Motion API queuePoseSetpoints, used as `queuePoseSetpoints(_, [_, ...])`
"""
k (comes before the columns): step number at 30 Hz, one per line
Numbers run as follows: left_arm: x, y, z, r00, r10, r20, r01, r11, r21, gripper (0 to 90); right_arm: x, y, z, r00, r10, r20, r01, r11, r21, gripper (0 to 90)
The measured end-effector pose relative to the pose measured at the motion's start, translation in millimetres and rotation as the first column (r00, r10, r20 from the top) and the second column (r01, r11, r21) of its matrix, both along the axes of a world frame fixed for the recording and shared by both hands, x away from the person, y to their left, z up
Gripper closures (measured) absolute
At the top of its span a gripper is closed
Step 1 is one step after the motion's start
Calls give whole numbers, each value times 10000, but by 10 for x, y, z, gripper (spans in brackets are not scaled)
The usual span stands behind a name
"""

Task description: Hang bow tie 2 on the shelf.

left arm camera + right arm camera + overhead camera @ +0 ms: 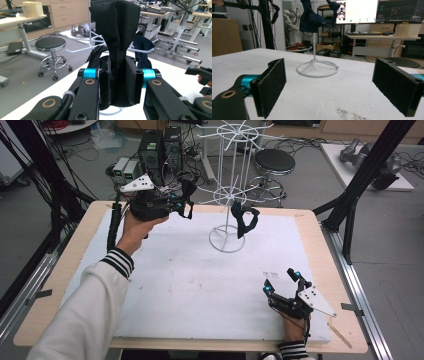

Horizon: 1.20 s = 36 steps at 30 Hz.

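On the white foam-covered table (200,285) stands a white wire hanging rack (227,195) with a dark cloth mask (245,220) draped on one lower arm. The left gripper (182,202), raised at the far left, has its jaws clamped on a black fabric strip (117,50). The right gripper (282,282) rests low near the front right, jaws wide apart around nothing.

We see a light wooden table (60,270) almost wholly covered by a white, scuffed mat (200,290). On the mat, toward its far middle, stands a white wire rack (227,195) on a ring base. Near and to the right of that rack, the right gripper (283,282) rests low at the mat's near right corner.
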<state>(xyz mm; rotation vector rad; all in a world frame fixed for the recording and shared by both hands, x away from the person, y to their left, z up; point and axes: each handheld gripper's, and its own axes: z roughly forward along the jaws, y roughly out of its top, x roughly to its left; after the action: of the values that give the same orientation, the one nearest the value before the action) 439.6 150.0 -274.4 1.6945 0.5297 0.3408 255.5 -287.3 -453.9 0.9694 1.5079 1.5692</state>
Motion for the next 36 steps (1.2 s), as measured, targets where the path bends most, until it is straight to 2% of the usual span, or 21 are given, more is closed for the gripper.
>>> queuePoseSetpoints(13, [63, -220, 20, 9999, -142, -37, 142, 9999, 61, 757, -3, -2, 1, 9999, 74, 70, -74, 10000, -10, 112])
queuePoseSetpoints(23, [102, -356, 32, 9996, -254, -108, 253, 9996, -140, 757, -9, 4, 0, 9999, 68, 124, -68, 10000, 15, 112])
queuePoseSetpoints(36, [105, -487, 26, 9991, -370, -217, 365, 9991, -209, 757, -9, -1, 1, 9998, 41, 173, -41, 10000, -30, 112])
